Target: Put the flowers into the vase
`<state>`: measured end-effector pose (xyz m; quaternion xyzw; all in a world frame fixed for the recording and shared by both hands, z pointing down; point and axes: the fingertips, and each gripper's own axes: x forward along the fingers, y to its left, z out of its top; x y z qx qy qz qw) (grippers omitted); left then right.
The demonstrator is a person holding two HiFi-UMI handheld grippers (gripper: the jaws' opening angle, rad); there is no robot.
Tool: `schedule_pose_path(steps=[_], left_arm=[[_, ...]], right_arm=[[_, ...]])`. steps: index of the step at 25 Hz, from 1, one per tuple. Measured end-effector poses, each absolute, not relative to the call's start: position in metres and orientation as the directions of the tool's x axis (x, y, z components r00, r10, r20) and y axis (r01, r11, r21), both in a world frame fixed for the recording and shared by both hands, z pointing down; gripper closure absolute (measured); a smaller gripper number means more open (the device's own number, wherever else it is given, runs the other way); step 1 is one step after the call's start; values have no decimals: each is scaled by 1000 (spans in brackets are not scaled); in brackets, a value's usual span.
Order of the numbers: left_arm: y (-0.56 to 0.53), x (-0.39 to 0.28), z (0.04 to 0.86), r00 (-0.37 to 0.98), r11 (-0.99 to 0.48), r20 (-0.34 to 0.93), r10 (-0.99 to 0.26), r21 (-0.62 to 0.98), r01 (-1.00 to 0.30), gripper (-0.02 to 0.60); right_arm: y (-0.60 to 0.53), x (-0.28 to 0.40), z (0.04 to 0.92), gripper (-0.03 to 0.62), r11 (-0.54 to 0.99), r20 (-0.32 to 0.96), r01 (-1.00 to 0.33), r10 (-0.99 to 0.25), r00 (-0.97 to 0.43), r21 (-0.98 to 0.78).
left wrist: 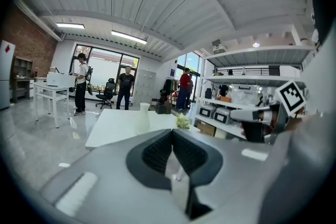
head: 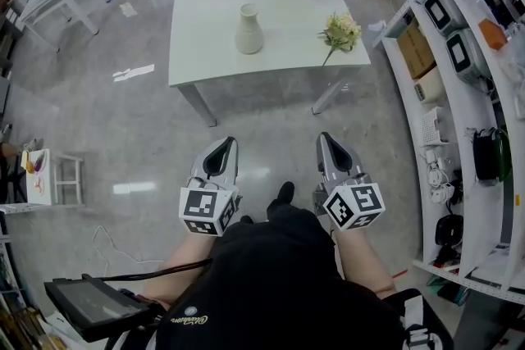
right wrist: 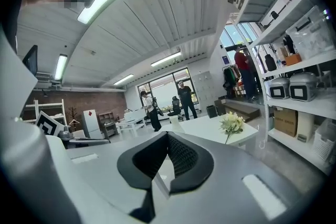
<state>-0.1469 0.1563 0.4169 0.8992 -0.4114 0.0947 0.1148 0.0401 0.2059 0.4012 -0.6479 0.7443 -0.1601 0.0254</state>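
Pale yellow flowers [head: 342,29] lie flat, apart from the upright cream vase [head: 248,30].

Vase [head: 248,29]: cream-white, with a short flared neck above a wider rounded body. It stands upright near the middle of the white surface [head: 287,0].

Flowers [head: 341,32]: one small bunch of pale yellow-white blooms with green leaves. The bunch lies on its side near the right front corner of the surface. What appears to be a single thin stem points toward the front edge. The flowers lie well to the right of the vase, outside it and not touching it.
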Motion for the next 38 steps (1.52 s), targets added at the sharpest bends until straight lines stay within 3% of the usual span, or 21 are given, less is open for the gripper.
schedule_pose_path(steps=[8,14,29,38], left_arm=[[86,-68,394,599,-589,230,-767,116,-800,574],[46,-47,400,565,-553,253,-785,123,-824,574],[-116,-26,406,683,-679,271,-679,124,-724,574],[-154,-9,407,682,-678,279,-676,129,-724,574]], right_arm=[[135,113,386,592,182,140,-945,-964,-226,-270],[79,140,392,592,207,153,-939,-955,-255,-276],[-72,128,389,592,101,163,-963,-976,-144,-250],[-116,137,388,592,123,174,-964,-971,-166,-234]])
